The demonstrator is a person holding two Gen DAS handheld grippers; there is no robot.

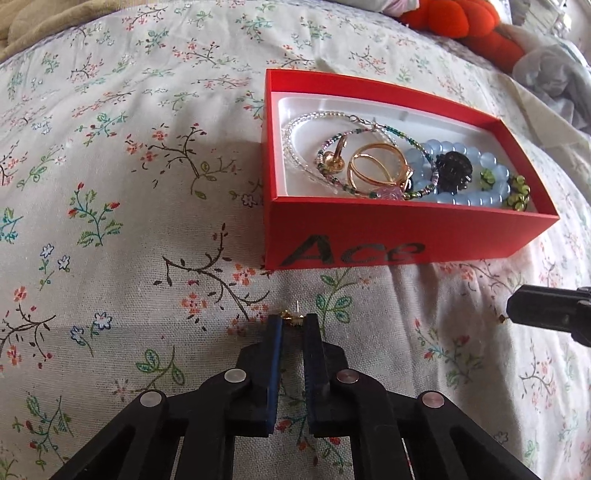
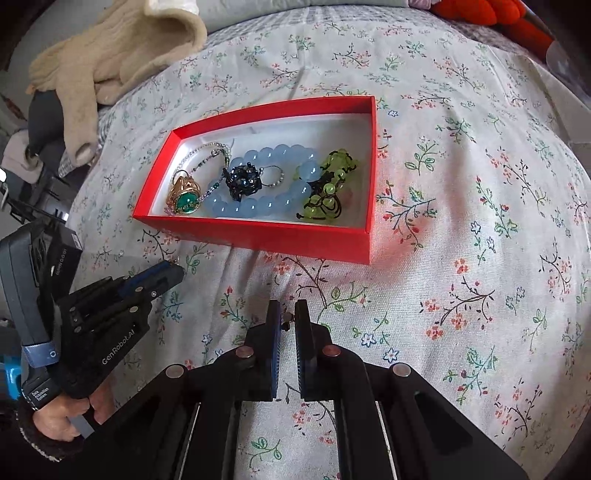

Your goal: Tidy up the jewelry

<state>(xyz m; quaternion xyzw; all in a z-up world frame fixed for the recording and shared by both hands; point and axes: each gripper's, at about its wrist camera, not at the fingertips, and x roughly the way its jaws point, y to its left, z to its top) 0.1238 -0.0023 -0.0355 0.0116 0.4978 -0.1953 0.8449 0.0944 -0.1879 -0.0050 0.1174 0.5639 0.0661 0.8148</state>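
A red box (image 1: pixel 406 229) (image 2: pixel 258 236) lies on the floral bedspread. It holds a blue bead bracelet (image 1: pixel 458 199) (image 2: pixel 258 210), gold rings (image 1: pixel 373 166), a black flower piece (image 1: pixel 452 170) (image 2: pixel 243 181) and green beads (image 2: pixel 328 188). My left gripper (image 1: pixel 293 319) (image 2: pixel 177 271) sits near the box's front left corner, shut on a small gold earring (image 1: pixel 290 315) at its tips. My right gripper (image 2: pixel 288 314) (image 1: pixel 513 314) hovers in front of the box, shut on a tiny dark stud (image 2: pixel 286 321).
A beige garment (image 2: pixel 110 55) is heaped at the back left of the bed. An orange plush thing (image 1: pixel 461 22) lies at the back right. A hand (image 2: pixel 62 417) holds the left gripper's handle. Bare bedspread (image 2: pixel 461 277) stretches to the right of the box.
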